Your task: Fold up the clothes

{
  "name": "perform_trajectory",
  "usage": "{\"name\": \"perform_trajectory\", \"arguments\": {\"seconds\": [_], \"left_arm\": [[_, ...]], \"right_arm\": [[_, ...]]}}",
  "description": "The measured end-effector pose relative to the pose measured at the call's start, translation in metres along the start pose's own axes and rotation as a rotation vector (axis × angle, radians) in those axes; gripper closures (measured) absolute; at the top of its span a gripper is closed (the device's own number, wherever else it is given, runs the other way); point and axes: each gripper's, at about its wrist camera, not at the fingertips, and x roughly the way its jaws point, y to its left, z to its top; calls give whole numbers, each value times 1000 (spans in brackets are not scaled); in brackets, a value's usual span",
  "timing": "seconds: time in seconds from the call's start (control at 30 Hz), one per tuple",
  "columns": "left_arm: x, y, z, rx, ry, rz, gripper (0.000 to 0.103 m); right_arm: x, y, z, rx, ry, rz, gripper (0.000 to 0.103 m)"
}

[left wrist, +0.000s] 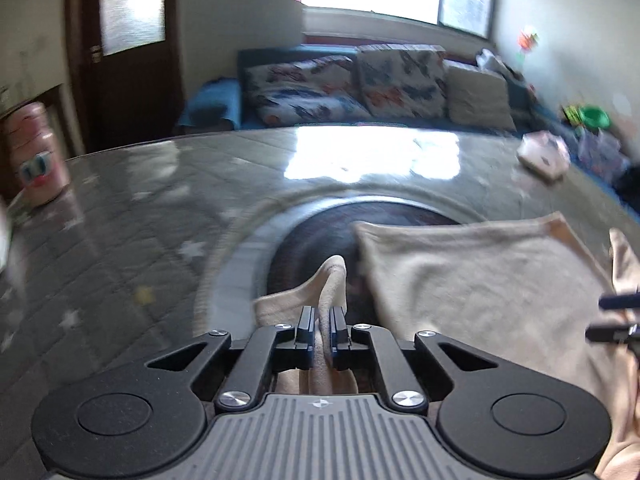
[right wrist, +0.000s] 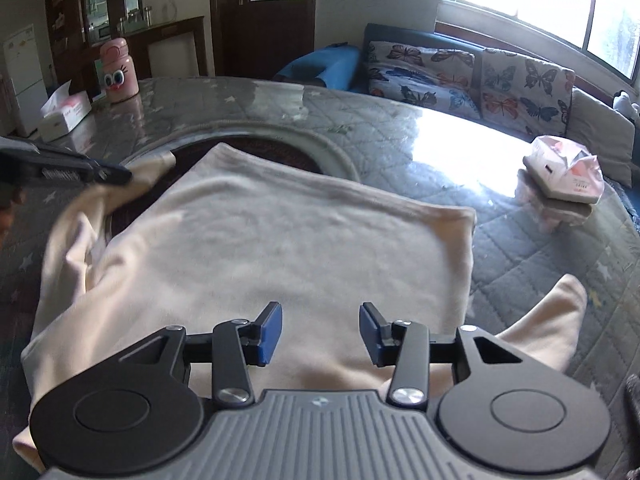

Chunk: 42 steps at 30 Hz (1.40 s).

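Observation:
A cream garment [right wrist: 288, 248] lies spread on the round table, body folded flat. My left gripper [left wrist: 322, 316] is shut on the garment's left sleeve [left wrist: 332, 276], lifted a little above the table; it also shows at the left edge of the right wrist view [right wrist: 104, 174]. My right gripper [right wrist: 320, 330] is open and empty, hovering just over the near part of the garment. The other sleeve [right wrist: 560, 320] lies out to the right. The right gripper's fingertips [left wrist: 612, 316] show at the right edge of the left wrist view.
The table [right wrist: 400, 132] has a quilted grey cover under glass and a round dark centre [right wrist: 248, 146]. A pink tissue pack [right wrist: 564, 176] sits at the right, a pink bottle [right wrist: 118, 70] and a tissue box [right wrist: 66, 114] at the far left. A sofa [right wrist: 460, 76] stands beyond.

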Motion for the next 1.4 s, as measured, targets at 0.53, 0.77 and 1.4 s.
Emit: {"name": "perform_trajectory", "arguments": {"seconds": [0.53,0.77,1.4], "left_arm": [[-95,99,-96,-317,-28,216,94],[-98,107,-80,-302,-72,245,70],[-51,96,-55,-117,-97,334,97]], "right_arm": [[-12,14,-19,-30,31,-2,50],[-27,23,-26,-49,28,21,48],[-46,39,-51,-111,67,82,42]]}}
